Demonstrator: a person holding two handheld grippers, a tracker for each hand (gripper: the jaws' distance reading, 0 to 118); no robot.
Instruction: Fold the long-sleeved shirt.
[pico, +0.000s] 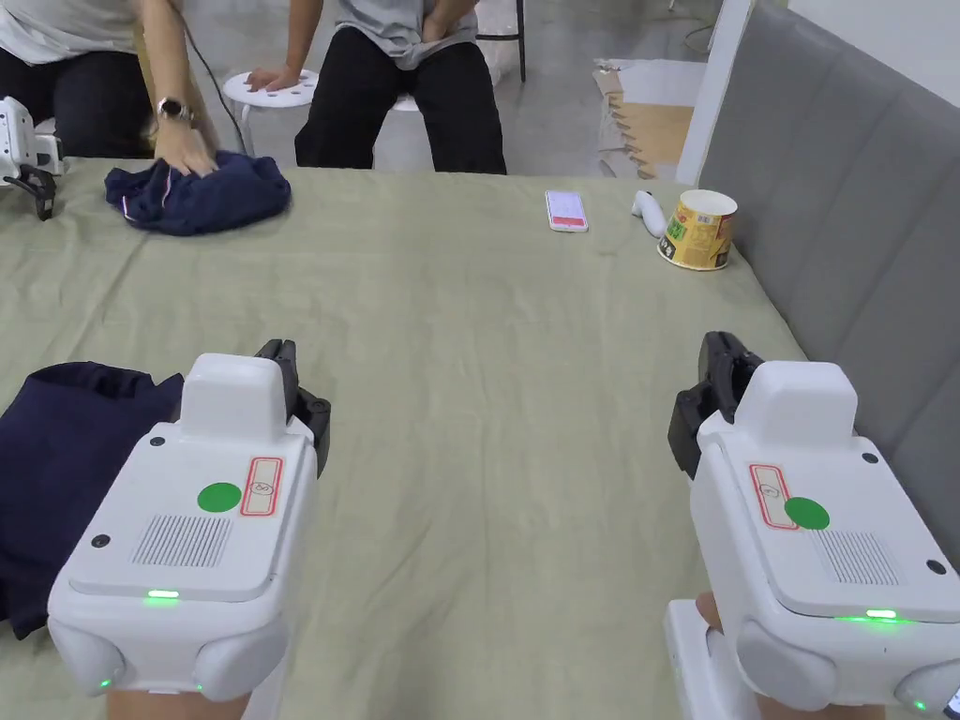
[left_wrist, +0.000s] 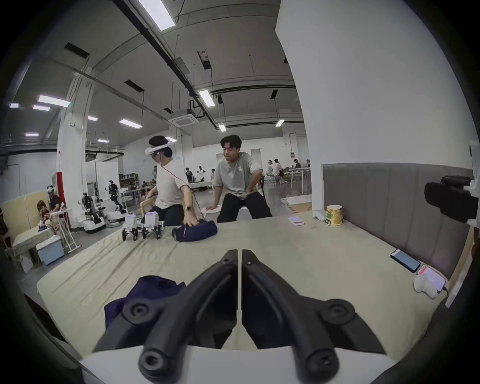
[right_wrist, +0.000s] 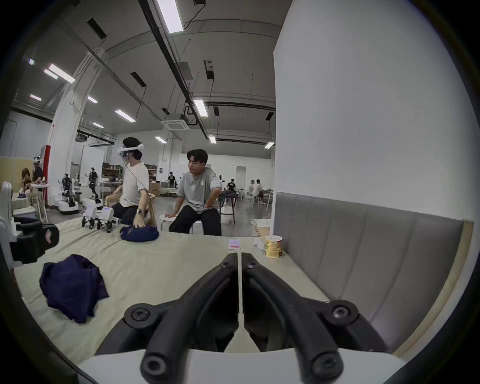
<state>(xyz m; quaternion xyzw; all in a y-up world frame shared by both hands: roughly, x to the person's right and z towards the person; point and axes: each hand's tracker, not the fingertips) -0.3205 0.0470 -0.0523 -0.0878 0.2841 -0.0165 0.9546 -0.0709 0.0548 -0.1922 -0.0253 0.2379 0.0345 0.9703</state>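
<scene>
Navy, crumpled long-sleeved shirt lies just left of the left gripper. Both its jaws and the right gripper's are closed, empty, over the olive bedsheet.

I see the long-sleeved shirt as a dark navy garment lying crumpled in a loose heap on the pale green sheet, at the near left edge of the surface. In the right gripper view I see the same shirt bunched with irregular folds and a raised centre, its sleeves not distinguishable and no part spread flat. In the left gripper view I see only part of it, resting on the sheet to the left; I cannot tell which end is the collar.
</scene>
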